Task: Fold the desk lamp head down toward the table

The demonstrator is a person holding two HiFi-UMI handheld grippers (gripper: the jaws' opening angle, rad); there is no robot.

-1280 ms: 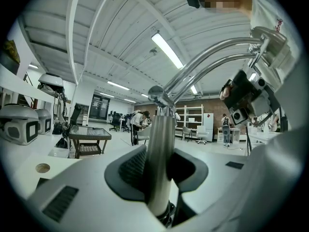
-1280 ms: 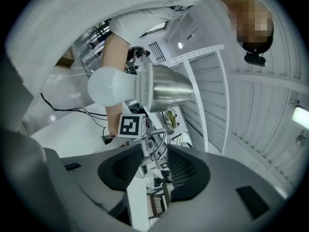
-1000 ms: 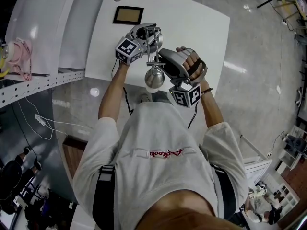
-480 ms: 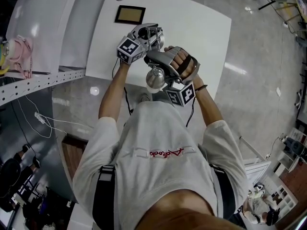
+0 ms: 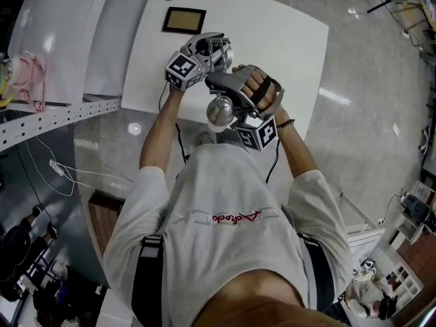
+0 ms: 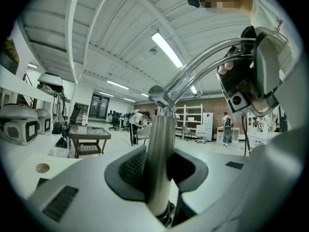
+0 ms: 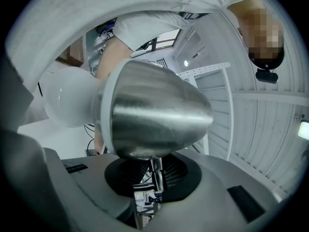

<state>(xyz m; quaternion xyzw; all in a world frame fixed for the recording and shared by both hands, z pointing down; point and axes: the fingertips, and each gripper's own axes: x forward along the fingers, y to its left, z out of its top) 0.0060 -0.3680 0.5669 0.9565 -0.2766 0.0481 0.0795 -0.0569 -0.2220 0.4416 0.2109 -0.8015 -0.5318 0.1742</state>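
At the near edge of the white table point(image 5: 286, 39), the desk lamp head point(image 5: 219, 110), a silver cone with a white bulb, sits between your two hands. Your right tongs point(image 7: 153, 178) have just been closing and pinch the thin bracket point(image 7: 155, 166) beneath it. Your left tongs point(image 6: 159, 170) are clamped on the lamp's upright post point(image 6: 161, 129).
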